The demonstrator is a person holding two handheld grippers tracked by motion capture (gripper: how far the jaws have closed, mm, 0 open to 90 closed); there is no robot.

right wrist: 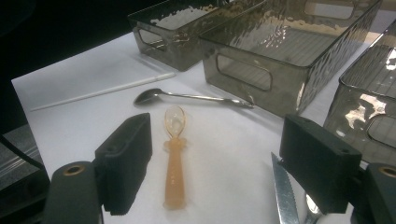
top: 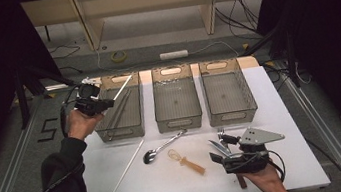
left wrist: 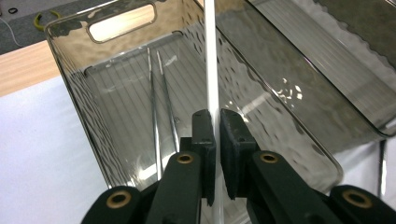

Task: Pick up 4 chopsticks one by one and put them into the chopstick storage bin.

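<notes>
My left gripper (top: 108,103) hovers over the left grey bin (top: 136,112), shut on a white stick (top: 123,87) that slants up and away. The left gripper view has the jaws (left wrist: 215,121) clamped on that white stick (left wrist: 212,65) above the bin floor, where two metal chopsticks (left wrist: 159,102) lie. My right gripper (top: 221,150) rests low at the table's front right, open. Its jaws (right wrist: 219,149) stand wide apart, with a small amber spoon (right wrist: 173,158) on the white tabletop just ahead of them.
A second white stick (top: 121,176), a metal spoon (top: 164,146) and the amber spoon (top: 187,160) lie on the table. A serrated knife (right wrist: 282,191) and a fork (top: 221,134) lie by my right gripper. The middle bin (top: 178,121) and the right bin (top: 231,113) hold nothing.
</notes>
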